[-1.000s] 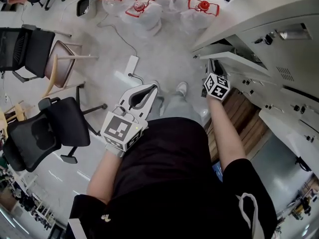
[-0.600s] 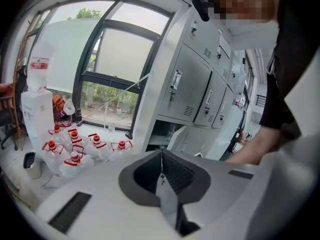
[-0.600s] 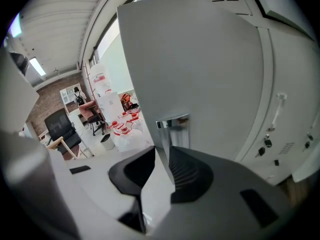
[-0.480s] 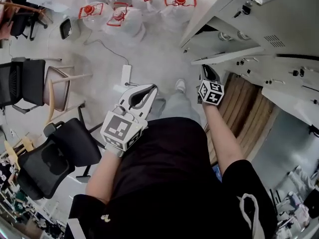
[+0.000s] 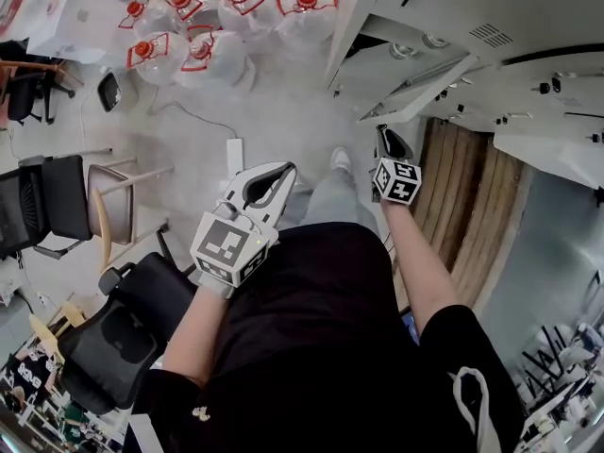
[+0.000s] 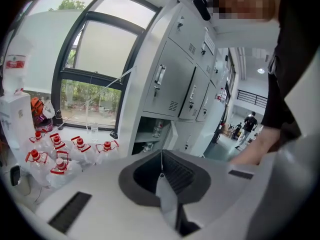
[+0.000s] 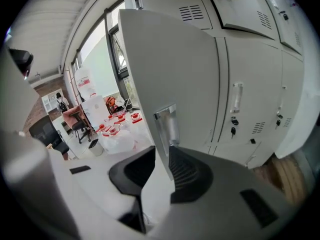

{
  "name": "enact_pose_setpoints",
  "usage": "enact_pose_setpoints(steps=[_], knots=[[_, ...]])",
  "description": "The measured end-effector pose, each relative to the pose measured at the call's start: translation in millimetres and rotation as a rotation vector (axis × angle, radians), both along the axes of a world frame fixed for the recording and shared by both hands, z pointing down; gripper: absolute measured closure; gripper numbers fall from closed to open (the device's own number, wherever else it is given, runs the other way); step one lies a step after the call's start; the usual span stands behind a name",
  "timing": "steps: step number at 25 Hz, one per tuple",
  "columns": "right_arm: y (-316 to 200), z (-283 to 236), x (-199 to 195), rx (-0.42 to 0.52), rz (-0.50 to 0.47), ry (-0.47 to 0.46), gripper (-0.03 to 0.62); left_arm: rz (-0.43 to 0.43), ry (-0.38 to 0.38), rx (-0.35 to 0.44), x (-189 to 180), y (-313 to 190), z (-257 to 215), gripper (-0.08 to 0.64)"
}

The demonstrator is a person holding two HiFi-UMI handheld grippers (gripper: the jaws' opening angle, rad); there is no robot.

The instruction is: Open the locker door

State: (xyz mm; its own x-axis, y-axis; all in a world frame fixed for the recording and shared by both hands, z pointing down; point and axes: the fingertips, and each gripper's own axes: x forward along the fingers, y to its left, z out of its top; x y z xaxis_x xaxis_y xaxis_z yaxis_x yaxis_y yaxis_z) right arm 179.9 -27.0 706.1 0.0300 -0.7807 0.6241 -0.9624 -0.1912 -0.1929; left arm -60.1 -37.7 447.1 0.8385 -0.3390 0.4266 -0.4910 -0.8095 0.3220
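At the far left of the floor (image 5: 283,102) stand black office chairs (image 5: 45,206). A cluster of red-capped water bottles (image 5: 189,31) sits toward the floor's top left corner, and a white power strip (image 5: 233,151) lies nearer the middle. The left gripper (image 5: 281,170) hangs over open floor and touches nothing. Its own view shows the jaws pressed together with nothing between them. Just to its right, a white shoe (image 5: 342,162) rests on the floor. The right gripper (image 5: 384,132) reaches forward to the free edge of the locker door (image 5: 425,88). The door stands swung partly out from the bank of grey lockers (image 5: 528,17) along the right side. In the right gripper view the door panel passes between the two jaws. They are set narrow and clamp its edge just below the recessed metal handle (image 7: 167,123). The left gripper view shows the compartment behind the door uncovered, with a clear bottle (image 6: 156,130) on its shelf.
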Motion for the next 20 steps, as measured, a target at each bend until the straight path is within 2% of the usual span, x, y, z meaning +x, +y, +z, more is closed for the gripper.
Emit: enact_pose_setpoints(steps=[8,13,14,16,20], knots=[[-10,-12,11,0.050,0.068,-0.005,0.492,0.029,-0.010,0.010,-3,1,2,0.537],[-11,-9,-2,0.034,0.019,-0.015,0.494,0.036,-0.016,0.015,-5,6,3,0.537],[-12,-9,-9,0.031,-0.001,-0.026,0.482,0.035,-0.017,0.015,-5,6,3,0.537],[-19,-10,-21,0.032,-0.028,-0.047,0.405,0.027,-0.018,0.015,-8,7,2,0.537],[-35,-15,-21,0.035,0.022,-0.032,0.394,-0.002,-0.017,0.020,-17,6,1,0.537]])
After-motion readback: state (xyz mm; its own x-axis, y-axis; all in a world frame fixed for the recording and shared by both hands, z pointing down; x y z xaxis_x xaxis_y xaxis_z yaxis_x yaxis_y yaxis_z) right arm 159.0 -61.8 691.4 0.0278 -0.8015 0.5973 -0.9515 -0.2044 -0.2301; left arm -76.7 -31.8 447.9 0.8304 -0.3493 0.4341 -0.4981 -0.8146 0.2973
